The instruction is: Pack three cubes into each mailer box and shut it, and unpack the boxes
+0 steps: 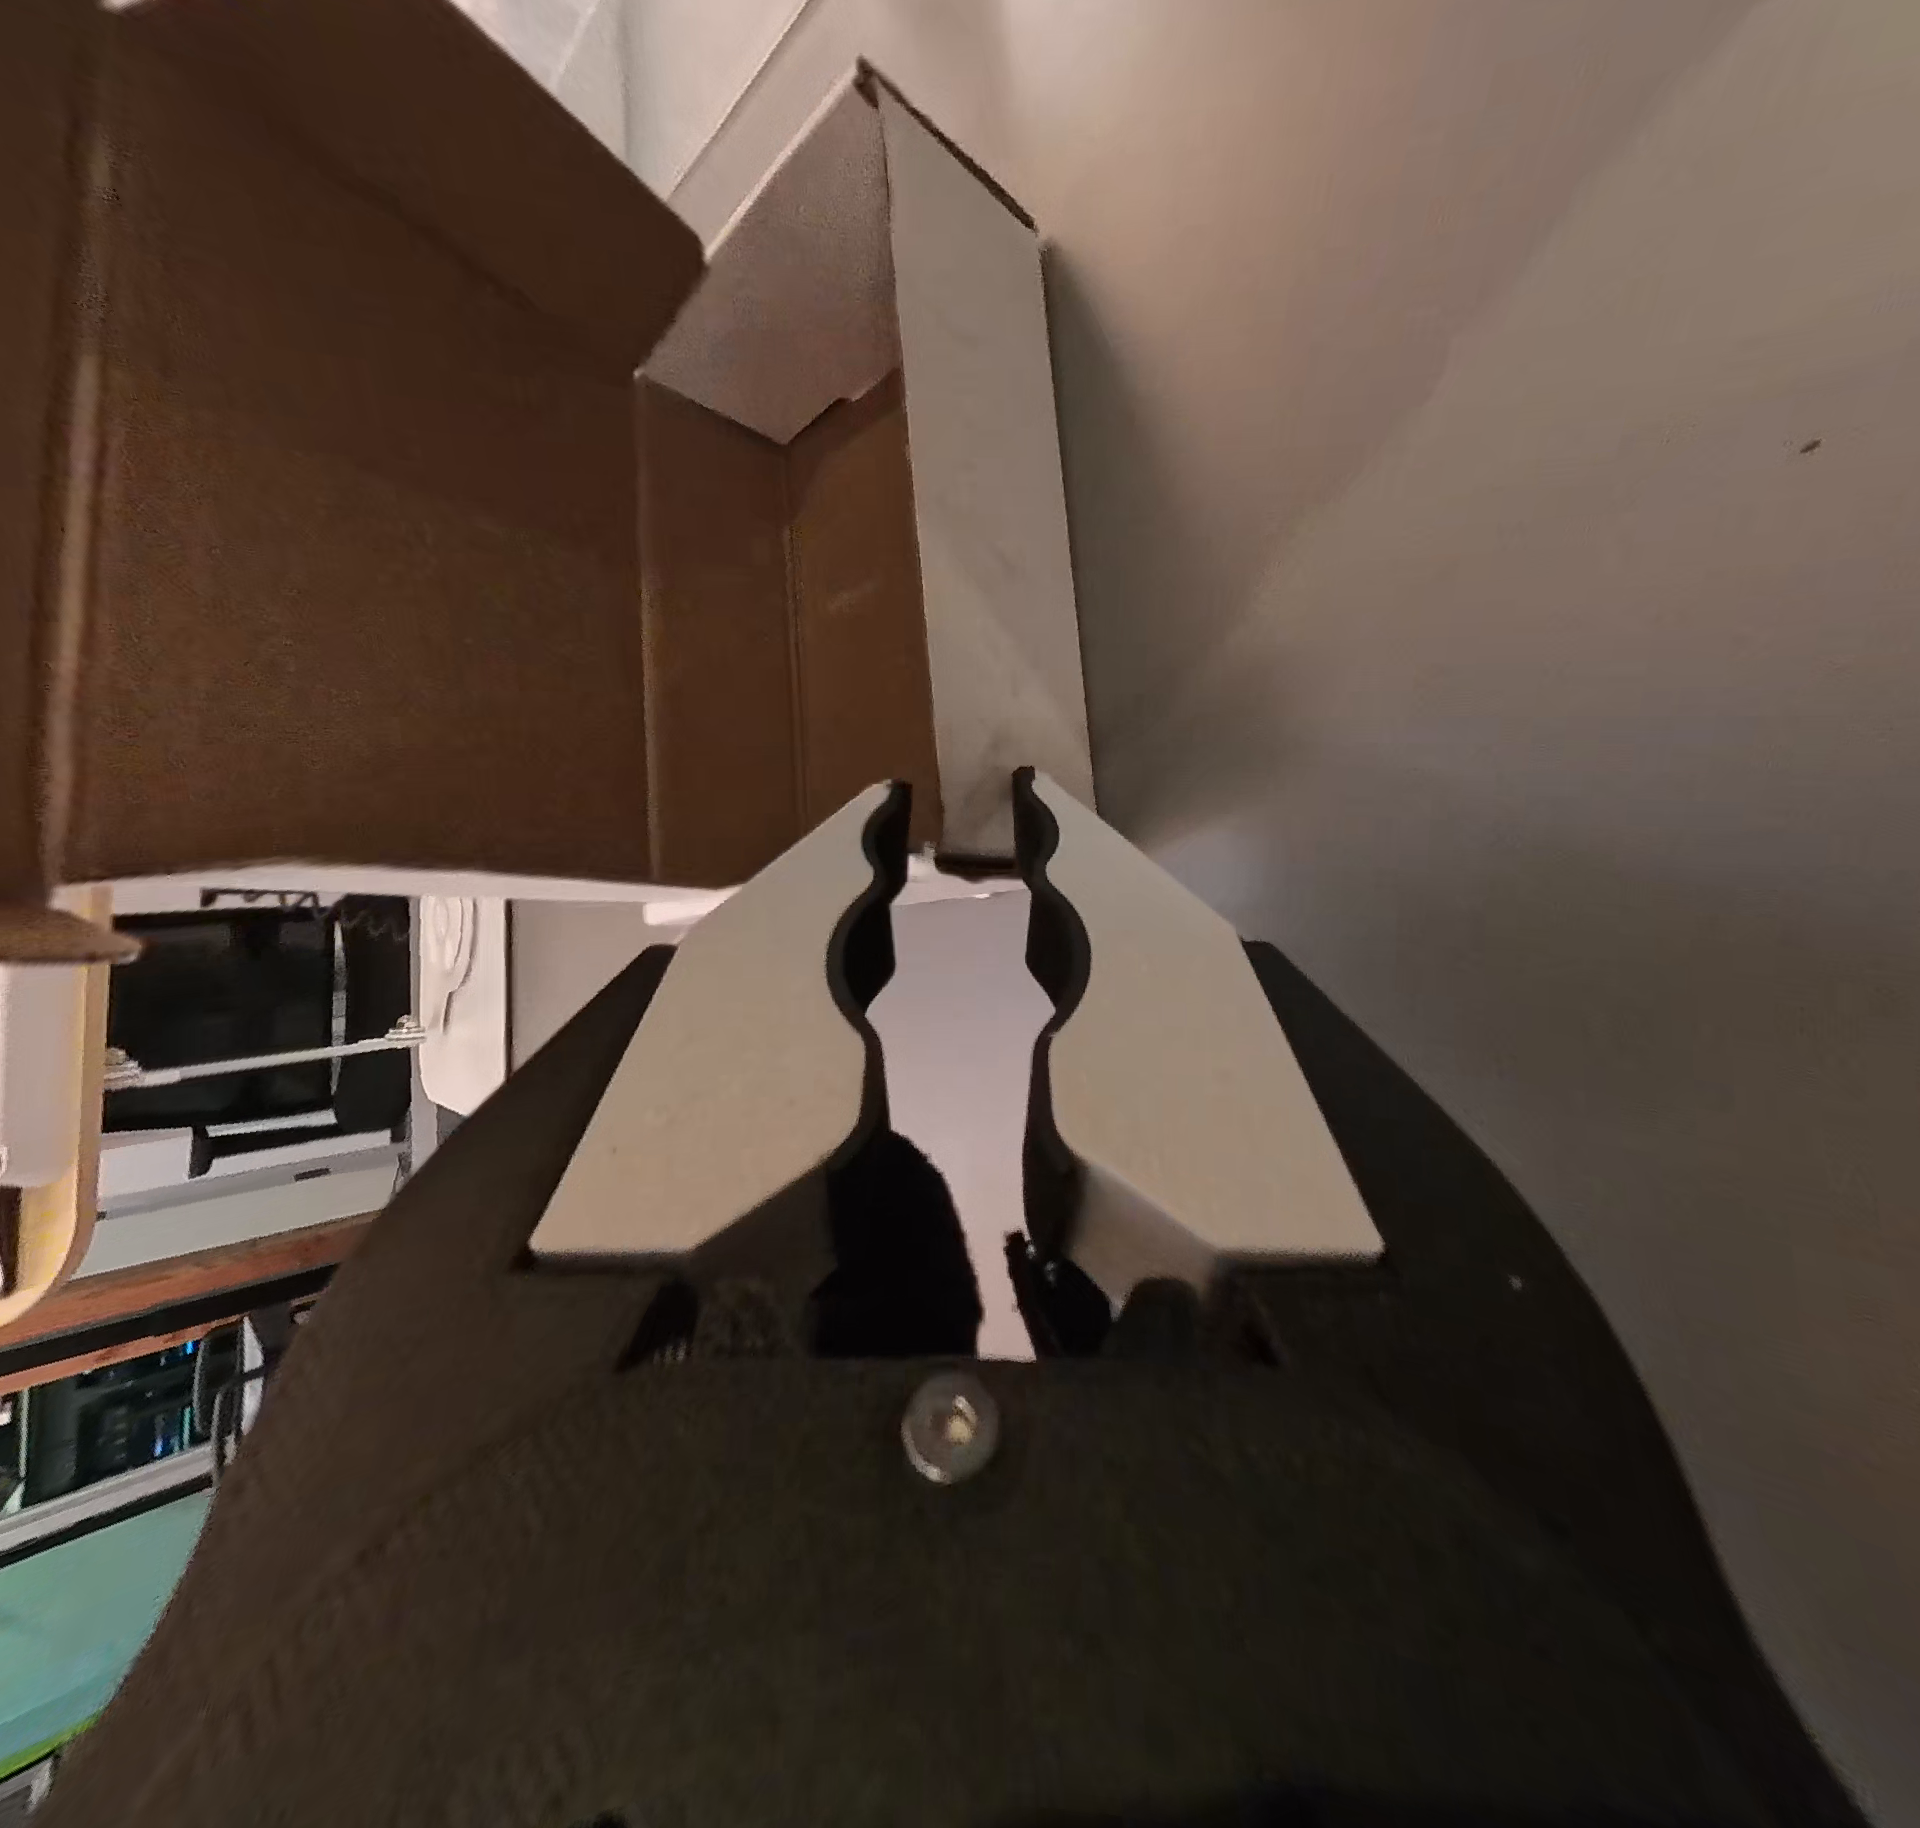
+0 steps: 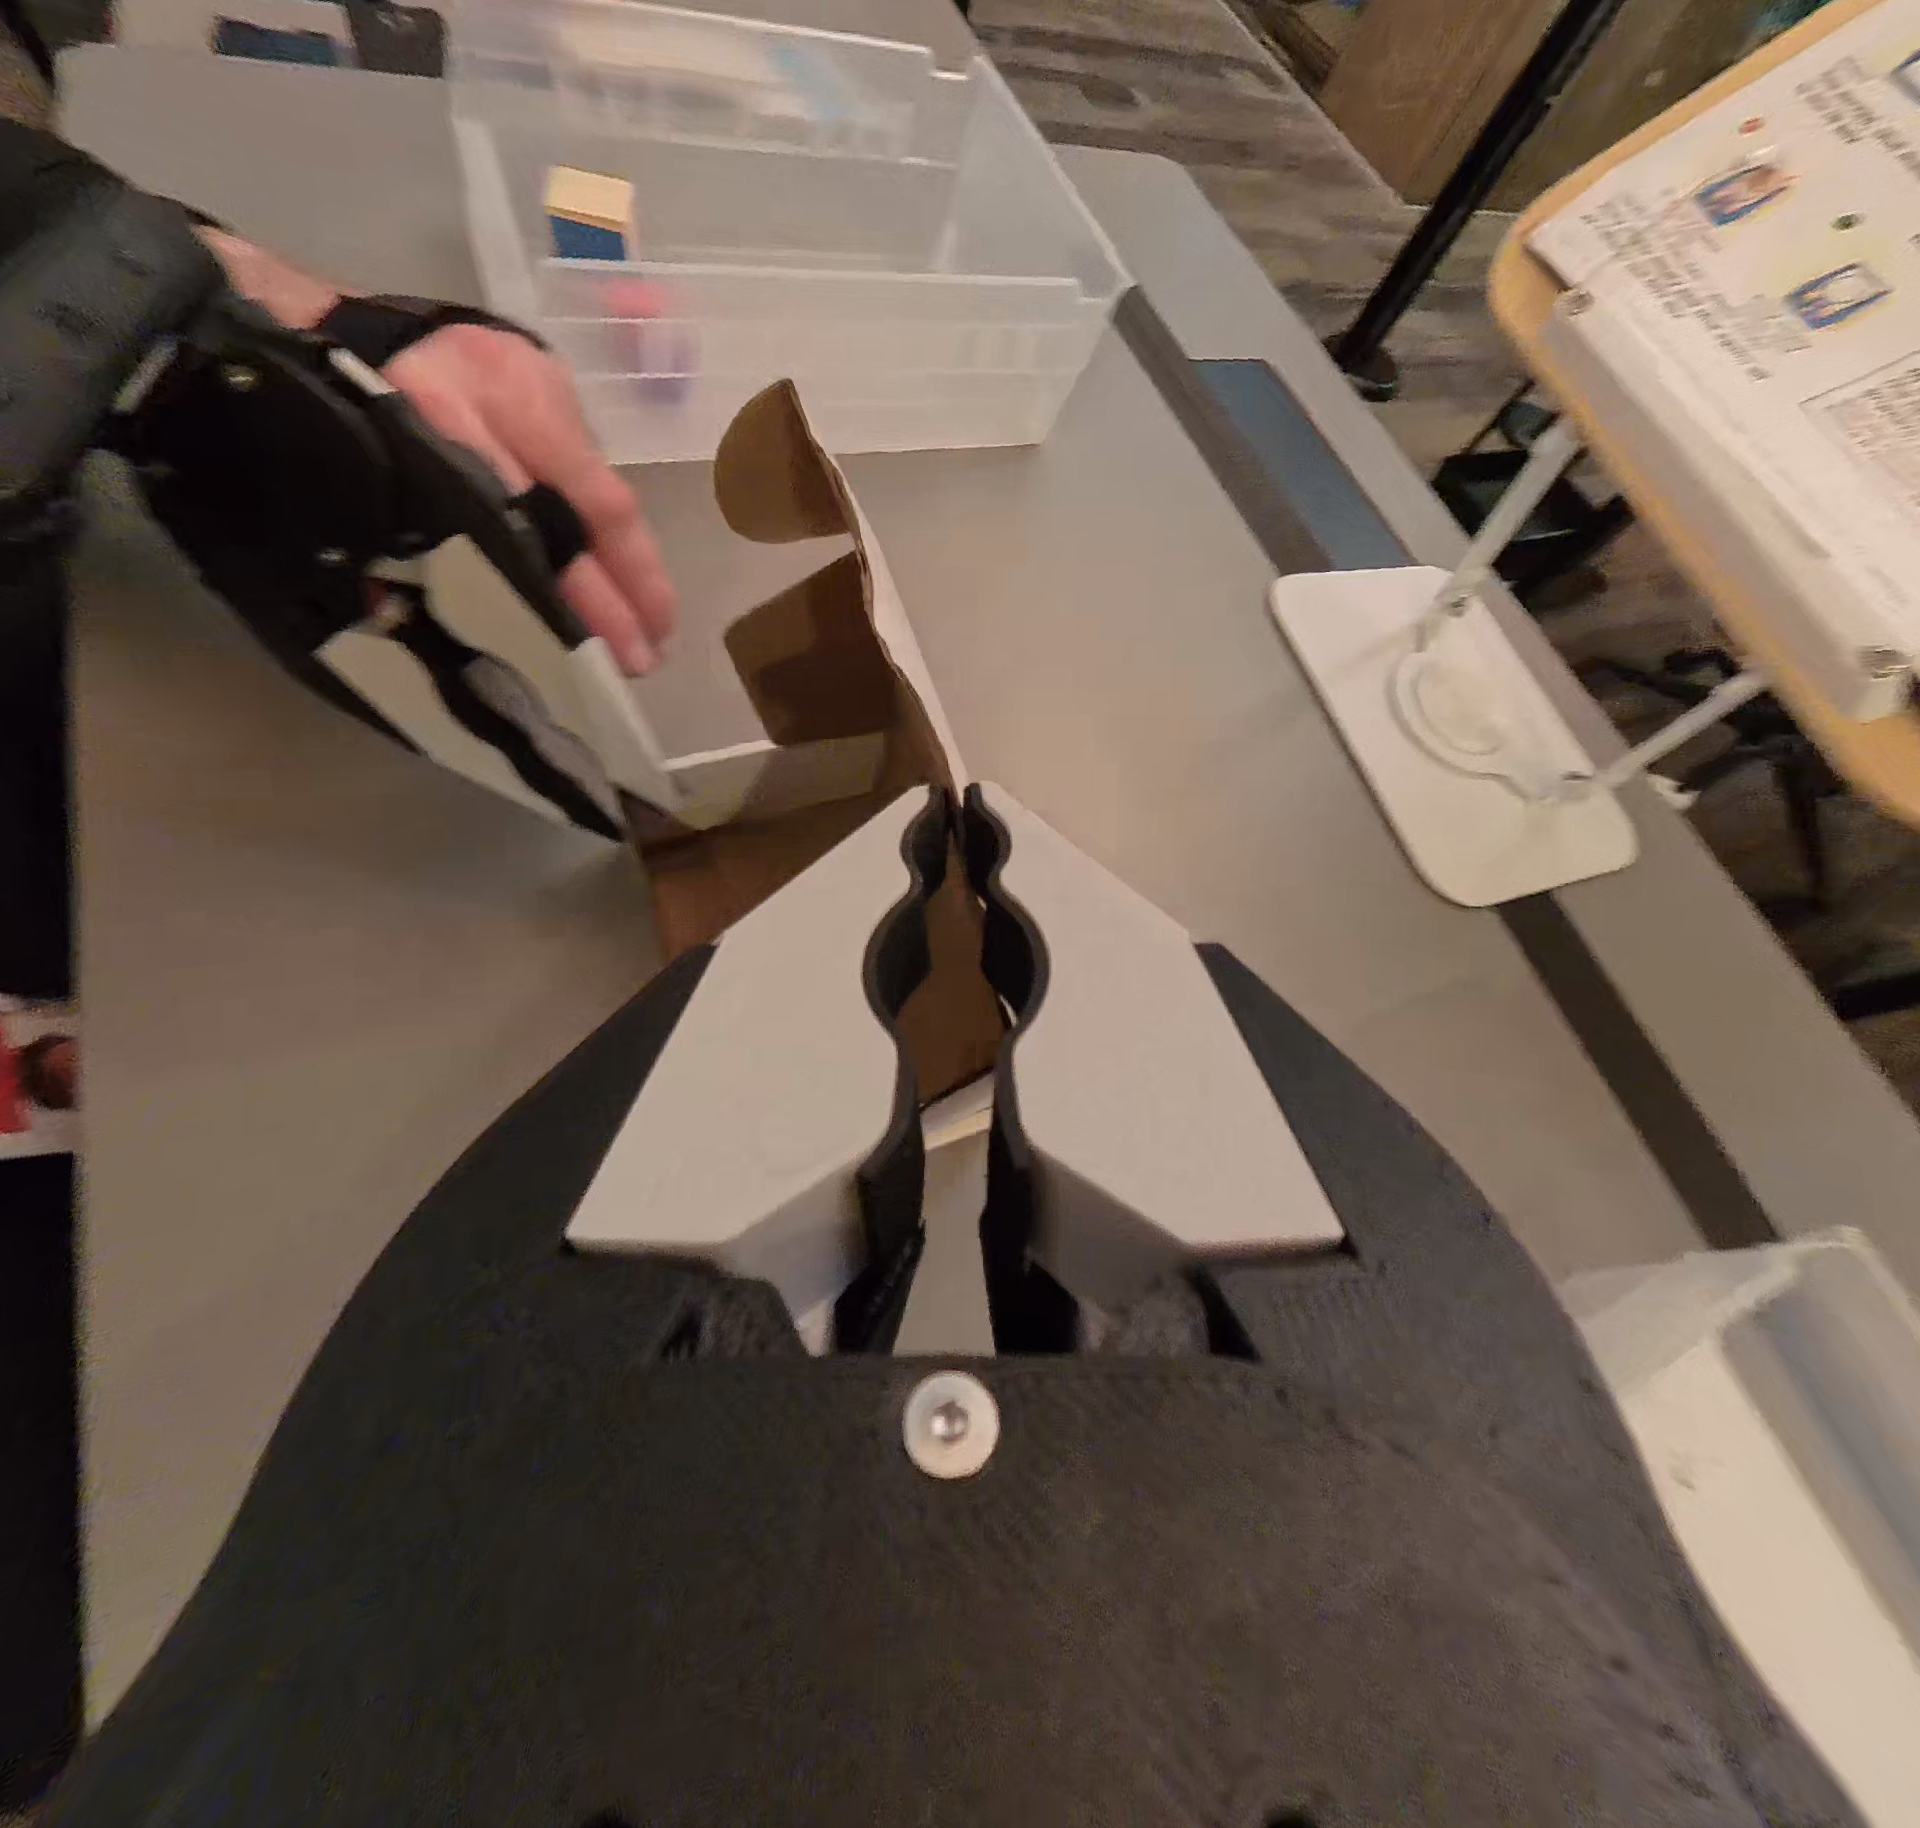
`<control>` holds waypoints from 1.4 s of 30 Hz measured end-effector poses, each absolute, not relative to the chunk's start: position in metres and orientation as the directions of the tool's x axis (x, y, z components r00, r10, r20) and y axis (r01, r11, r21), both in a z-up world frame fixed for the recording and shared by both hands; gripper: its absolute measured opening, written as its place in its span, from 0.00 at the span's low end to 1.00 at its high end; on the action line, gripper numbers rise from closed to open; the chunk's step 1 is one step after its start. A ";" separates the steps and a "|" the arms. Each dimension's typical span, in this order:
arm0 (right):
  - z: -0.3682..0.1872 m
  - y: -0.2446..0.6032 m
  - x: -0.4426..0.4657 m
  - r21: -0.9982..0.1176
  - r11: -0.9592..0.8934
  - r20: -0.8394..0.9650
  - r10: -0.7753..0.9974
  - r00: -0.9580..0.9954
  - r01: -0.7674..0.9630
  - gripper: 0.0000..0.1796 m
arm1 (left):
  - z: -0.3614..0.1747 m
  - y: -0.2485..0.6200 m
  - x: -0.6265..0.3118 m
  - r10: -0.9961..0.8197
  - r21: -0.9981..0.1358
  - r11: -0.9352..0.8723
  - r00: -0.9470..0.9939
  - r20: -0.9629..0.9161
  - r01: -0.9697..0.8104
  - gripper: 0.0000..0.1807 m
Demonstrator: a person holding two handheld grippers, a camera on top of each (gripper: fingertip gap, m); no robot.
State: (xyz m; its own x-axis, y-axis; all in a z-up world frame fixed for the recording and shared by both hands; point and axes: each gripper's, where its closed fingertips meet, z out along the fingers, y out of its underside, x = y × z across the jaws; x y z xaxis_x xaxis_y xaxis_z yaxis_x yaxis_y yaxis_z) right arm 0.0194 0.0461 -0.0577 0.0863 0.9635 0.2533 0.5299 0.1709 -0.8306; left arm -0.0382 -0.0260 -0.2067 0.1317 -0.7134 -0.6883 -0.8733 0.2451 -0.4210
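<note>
Right wrist view shows the mailer box (image 2: 821, 698) standing open on the grey table (image 2: 312, 999), white outside and brown inside, with its lid raised and the side flaps sticking up. The right gripper (image 2: 958, 802) is clenched on the brown lid panel; the cardboard runs down between its fingers (image 2: 1091, 947) and the tips nearly meet. On the other side of the box, the left gripper (image 2: 623, 739), held by a hand (image 2: 520, 448) with a black strap, reaches the near corner of the white wall.

From the left wrist view, the left gripper (image 1: 961, 802) has its tips on both sides of the lower edge of that white wall (image 1: 977, 531), with only a narrow gap. It seems to pinch the wall, but the contact cannot be told for sure. No cube is visible inside the box from either camera.

Behind the box stands a clear plastic bin (image 2: 790, 261), and in it a cube (image 2: 590, 215) with a blue face and a pale top; something pink is blurred behind the front wall of the bin.

The step in hand is probably the opening and holding of the box, either before packing or after unpacking. The next move calls for one gripper to let go while the other keeps the box steady, because the thin cardboard can bend or slide on the smooth table.
</note>
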 end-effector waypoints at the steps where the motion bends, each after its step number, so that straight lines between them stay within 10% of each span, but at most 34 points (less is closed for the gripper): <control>1: -0.056 0.056 0.017 -0.819 0.182 0.278 0.955 0.099 0.544 0.00 | -0.207 -0.025 -0.038 -0.712 -0.414 0.244 0.128 -0.691 -0.877 0.10; 10: -0.122 0.155 -0.002 -0.558 0.214 0.535 0.832 0.150 0.801 0.01 | -0.208 -0.025 -0.036 -0.729 -0.402 0.214 0.129 -0.673 -0.890 0.08; 24: -0.207 0.184 0.012 -0.200 0.125 0.442 0.897 -0.024 0.972 0.04 | -0.211 -0.028 -0.039 -0.772 -0.362 0.118 0.144 -0.619 -0.925 0.05; 42: -0.166 0.166 0.000 -0.334 0.156 0.424 0.906 0.000 0.930 0.09 | -0.213 -0.039 -0.027 -0.890 -0.384 -0.054 0.219 -0.400 -0.922 0.00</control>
